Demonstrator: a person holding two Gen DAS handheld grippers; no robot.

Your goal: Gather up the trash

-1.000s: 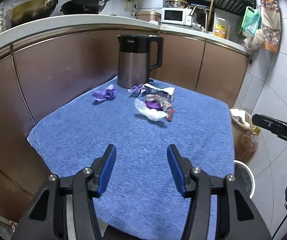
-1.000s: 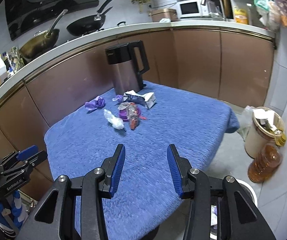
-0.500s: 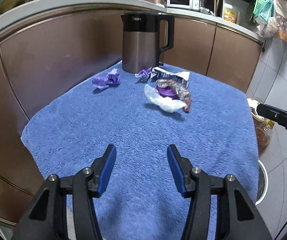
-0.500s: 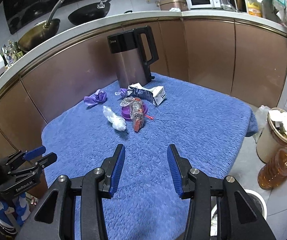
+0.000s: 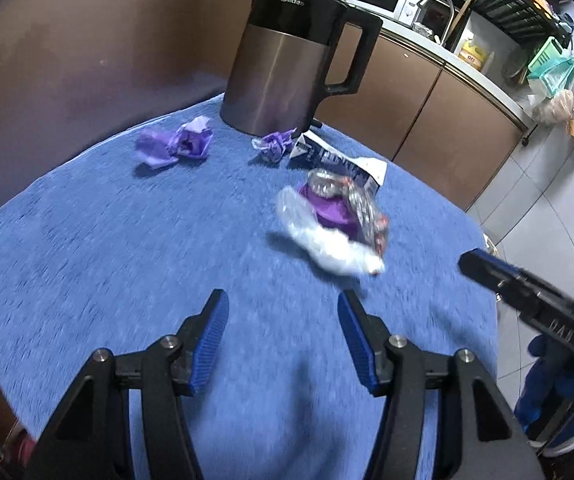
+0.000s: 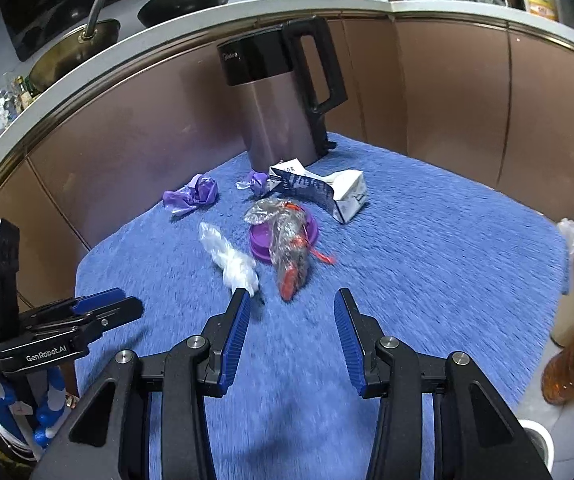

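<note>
Left gripper (image 5: 283, 312): blue-padded jaws had just been opening, stood apart, nothing between them. Right gripper (image 6: 292, 312): jaws apart, empty. Both hung over the blue fleece table cover (image 6: 427, 248). Trash lay beyond them, before the steel-and-black electric kettle (image 6: 283, 96): crumpled white plastic bag (image 6: 231, 260), clear wrapper with red contents (image 6: 289, 246) across a purple round lid (image 6: 261, 242), torn blue-and-white carton (image 6: 327, 192), two purple crumpled wrappers (image 5: 175, 144).

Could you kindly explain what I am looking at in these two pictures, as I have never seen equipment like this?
A person holds a two-finger clamp in each hand, each with its own camera looking along blue-padded fingers. One picture is from the left gripper, whose jaws have just been opening; the other from the right gripper. Both are open and hold nothing. On the blue towel stand a kettle and trash: purple wrappers, a carton, a clear bag, a purple lid.
</note>
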